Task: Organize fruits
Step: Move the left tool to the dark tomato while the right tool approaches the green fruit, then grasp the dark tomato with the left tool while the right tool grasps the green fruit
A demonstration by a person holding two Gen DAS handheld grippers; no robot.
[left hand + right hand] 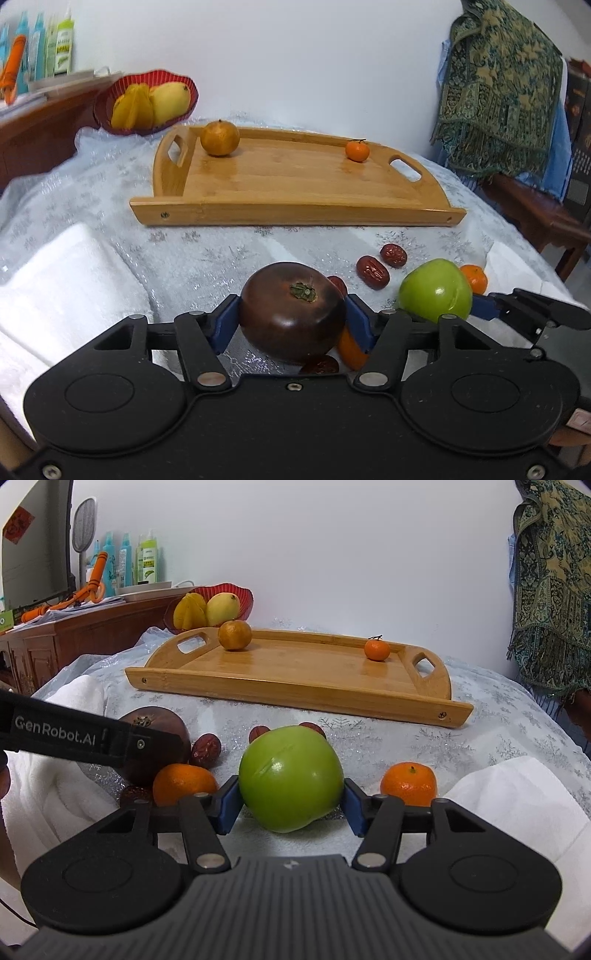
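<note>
My left gripper (292, 319) is shut on a dark brown tomato (291, 310), its blue pads against both sides. My right gripper (290, 801) is shut on a green apple (290, 777); the apple also shows in the left wrist view (434, 290). Both fruits are just above the white cloth. A wooden tray (295, 181) lies beyond, holding a brownish orange (219, 138) at its back left and a small tangerine (357, 150) at its back right. Loose tangerines (408, 783) (183, 782) and red dates (373, 272) lie around the grippers.
A red bowl (110, 107) with a mango and starfruit stands behind the tray's left end. Folded white towels (70, 280) (524, 805) lie at both sides. A wooden cabinet with bottles stands far left; a patterned cloth (498, 92) hangs at right.
</note>
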